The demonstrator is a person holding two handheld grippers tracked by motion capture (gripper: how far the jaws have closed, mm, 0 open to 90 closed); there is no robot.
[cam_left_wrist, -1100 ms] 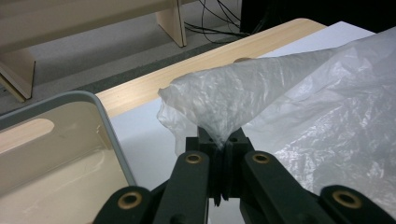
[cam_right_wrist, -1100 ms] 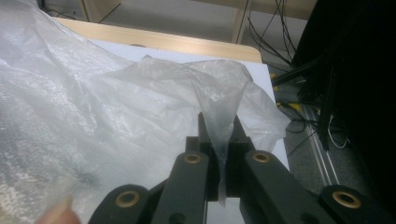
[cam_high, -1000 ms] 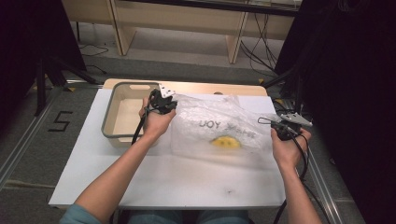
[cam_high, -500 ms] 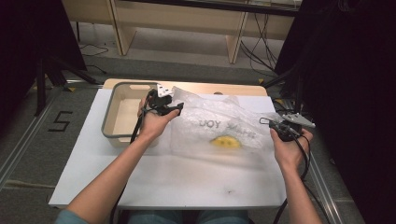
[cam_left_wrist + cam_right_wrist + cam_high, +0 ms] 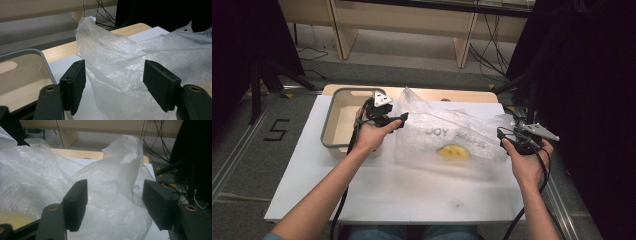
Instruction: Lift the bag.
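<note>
With both sets of jaws just opened and nothing pinched, the left gripper (image 5: pixel 398 121) and right gripper (image 5: pixel 502 137) flank the plastic bag (image 5: pixel 447 137) lying mid-table, right of the tray (image 5: pixel 328 131). Release appears complete; withdrawal plausibly follows.
</note>
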